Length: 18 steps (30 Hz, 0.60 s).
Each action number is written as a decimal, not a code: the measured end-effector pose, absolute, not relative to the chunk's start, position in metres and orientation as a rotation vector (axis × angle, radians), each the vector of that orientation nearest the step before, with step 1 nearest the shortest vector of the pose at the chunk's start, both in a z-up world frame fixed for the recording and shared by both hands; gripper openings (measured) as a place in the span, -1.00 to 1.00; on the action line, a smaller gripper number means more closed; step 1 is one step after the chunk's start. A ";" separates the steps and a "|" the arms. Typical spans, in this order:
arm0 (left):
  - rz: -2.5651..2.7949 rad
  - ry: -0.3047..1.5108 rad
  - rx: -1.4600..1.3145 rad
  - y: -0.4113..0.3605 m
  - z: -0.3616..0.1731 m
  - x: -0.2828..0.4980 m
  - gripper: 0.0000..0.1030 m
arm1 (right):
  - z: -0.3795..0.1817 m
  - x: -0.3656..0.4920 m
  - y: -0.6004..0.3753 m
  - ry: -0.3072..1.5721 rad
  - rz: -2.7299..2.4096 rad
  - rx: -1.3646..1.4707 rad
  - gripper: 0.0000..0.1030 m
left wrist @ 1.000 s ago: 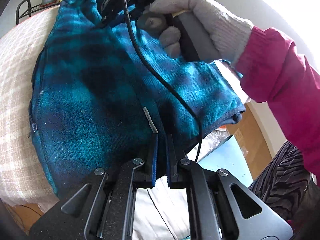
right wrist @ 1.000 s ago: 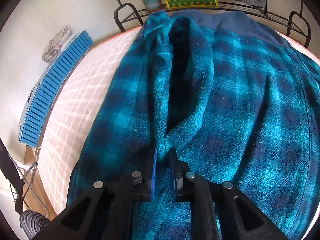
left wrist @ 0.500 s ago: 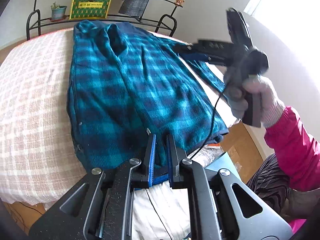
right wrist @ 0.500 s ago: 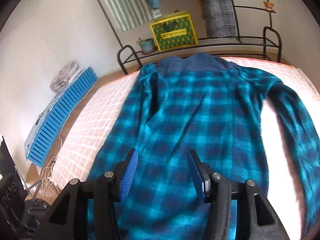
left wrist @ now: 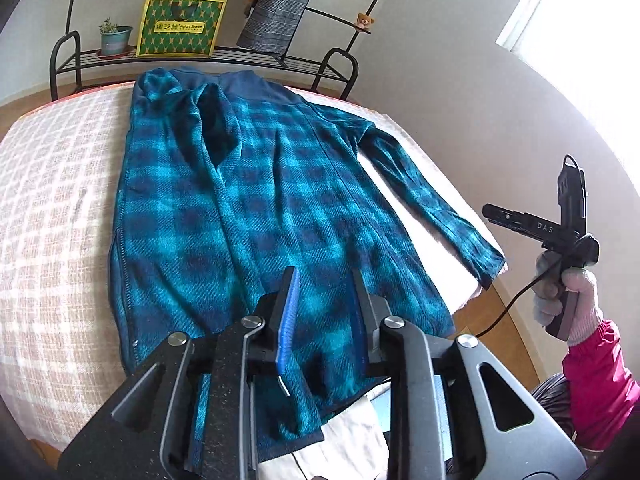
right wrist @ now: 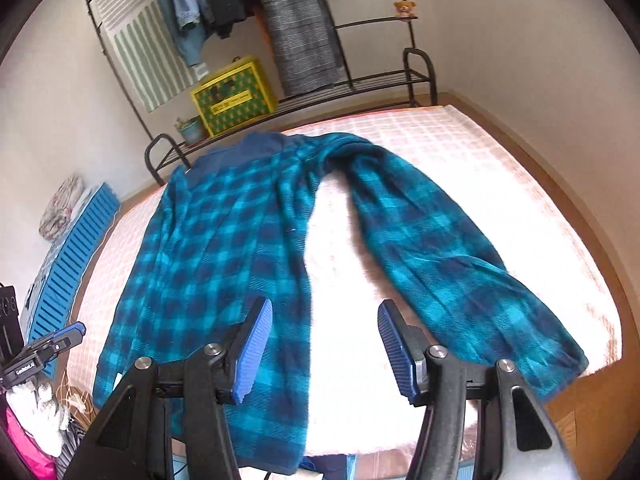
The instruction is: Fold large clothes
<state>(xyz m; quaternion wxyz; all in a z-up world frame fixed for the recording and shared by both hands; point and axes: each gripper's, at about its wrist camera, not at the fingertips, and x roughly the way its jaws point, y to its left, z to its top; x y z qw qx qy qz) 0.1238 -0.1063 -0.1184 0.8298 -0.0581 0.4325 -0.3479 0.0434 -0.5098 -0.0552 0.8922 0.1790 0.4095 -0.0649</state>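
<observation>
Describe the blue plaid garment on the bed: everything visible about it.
The plaid garment is fuzzy teal-and-navy checked fleece with a plain navy collar toward the rack. It lies spread on the checked bedspread, one side folded inward, the other sleeve stretched out toward the bed's edge. Its hem hangs over the near edge. Neither claw grips it.

A home bedroom: checked bed (right wrist: 460, 148), clothes rack (right wrist: 280, 20), potted plant (left wrist: 115, 38)

One plaid garment (left wrist: 256, 200) on bed (left wrist: 52, 200). Two grippers: left gripper (left wrist: 324, 280), right gripper (right wrist: 326, 320). Behind bed: one yellow box (left wrist: 180, 28), one potted plant (left wrist: 114, 38), one teddy bear (left wrist: 364, 21).
</observation>
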 end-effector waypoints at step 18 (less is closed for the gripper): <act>-0.762 1.037 -0.128 -0.146 -0.160 0.148 -0.49 | -0.117 0.025 -0.675 0.938 -0.378 0.638 0.36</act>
